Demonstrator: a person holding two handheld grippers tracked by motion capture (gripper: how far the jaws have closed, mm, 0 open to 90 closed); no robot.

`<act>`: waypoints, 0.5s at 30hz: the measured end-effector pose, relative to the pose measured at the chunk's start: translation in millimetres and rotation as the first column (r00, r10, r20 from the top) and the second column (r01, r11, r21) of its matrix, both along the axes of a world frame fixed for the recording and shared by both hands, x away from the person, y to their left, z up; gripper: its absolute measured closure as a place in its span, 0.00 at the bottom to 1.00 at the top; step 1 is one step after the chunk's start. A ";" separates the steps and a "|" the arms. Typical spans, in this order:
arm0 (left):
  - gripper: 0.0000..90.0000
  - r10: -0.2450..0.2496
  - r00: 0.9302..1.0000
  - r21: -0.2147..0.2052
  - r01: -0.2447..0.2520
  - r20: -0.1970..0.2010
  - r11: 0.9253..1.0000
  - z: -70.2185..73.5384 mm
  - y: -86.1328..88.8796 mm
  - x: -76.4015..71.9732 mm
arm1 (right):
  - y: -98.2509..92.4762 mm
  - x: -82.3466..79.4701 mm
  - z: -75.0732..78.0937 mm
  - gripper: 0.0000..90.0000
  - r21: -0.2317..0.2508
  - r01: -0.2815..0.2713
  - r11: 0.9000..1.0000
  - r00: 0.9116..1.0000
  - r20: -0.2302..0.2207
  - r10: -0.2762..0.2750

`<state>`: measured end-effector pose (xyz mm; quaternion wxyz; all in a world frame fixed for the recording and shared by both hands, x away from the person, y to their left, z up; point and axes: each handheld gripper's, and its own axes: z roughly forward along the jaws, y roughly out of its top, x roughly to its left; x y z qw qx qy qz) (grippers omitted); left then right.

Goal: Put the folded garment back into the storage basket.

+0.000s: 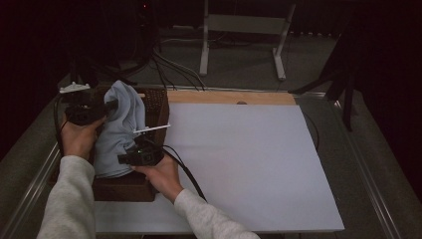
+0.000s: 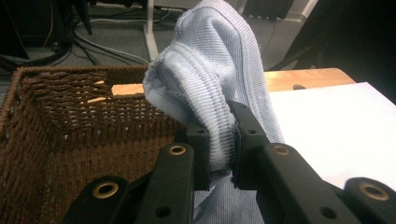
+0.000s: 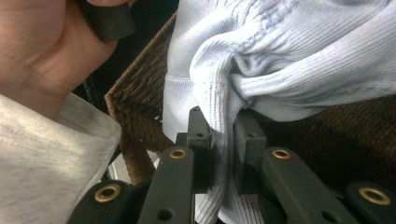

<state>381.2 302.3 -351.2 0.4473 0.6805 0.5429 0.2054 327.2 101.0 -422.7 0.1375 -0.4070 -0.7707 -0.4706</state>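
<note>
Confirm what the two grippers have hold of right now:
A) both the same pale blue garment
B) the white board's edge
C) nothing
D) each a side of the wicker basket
A: the left gripper and the right gripper each have their fingers shut on a fold of the pale blue garment over the wicker basket.

no text, label, brand, number or sign can be read on anything in these pictures.
</note>
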 end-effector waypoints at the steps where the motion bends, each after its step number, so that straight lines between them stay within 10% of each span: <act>1: 0.89 0.001 1.000 0.002 -0.001 -0.001 1.000 0.0 0.6 -0.3 | 0.7 -0.4 -0.2 0.89 0.000 0.001 1.000 1.000 -0.002 -0.001; 15: 0.89 0.012 1.000 0.017 -0.011 -0.008 1.000 -1.6 5.7 -3.2 | 8.2 -6.6 -2.7 0.89 -0.026 -0.010 1.000 1.000 0.009 0.010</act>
